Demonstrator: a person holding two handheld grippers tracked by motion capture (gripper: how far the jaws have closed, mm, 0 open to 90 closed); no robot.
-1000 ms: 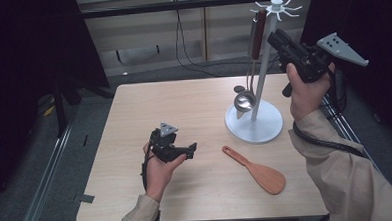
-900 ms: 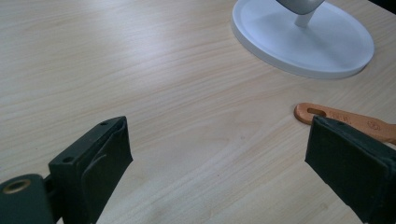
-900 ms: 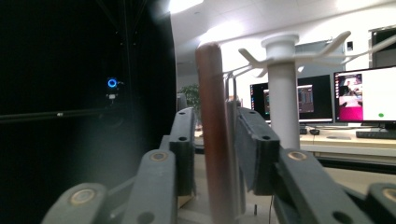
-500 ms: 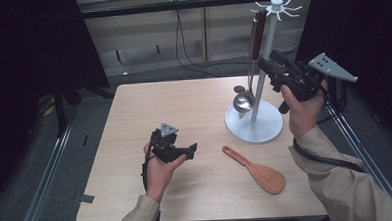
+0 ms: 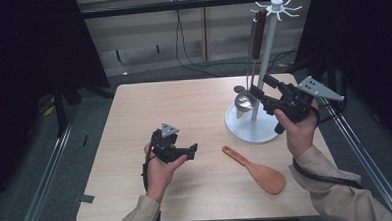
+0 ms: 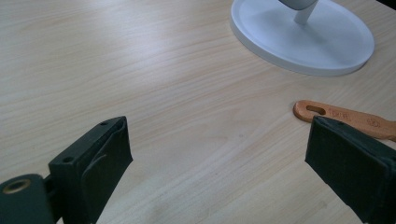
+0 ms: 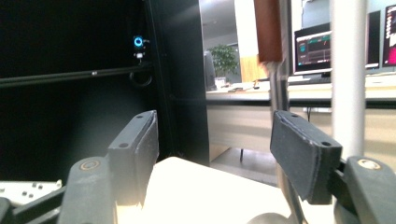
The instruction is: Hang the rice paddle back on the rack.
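- Currently right gripper (image 5: 257, 90) fingers, just opening, stand wide and empty beside the rack (image 5: 255, 130)'s hanging ladle (image 5: 244, 99).
- Left gripper (image 6: 219, 154): wide, empty.
- Risk: knocking the ladle swinging.

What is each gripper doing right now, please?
Left gripper: open, holding nothing, over bare table.
Right gripper: open, jaws have just been opening, nothing between them, beside the ladle on the stand.
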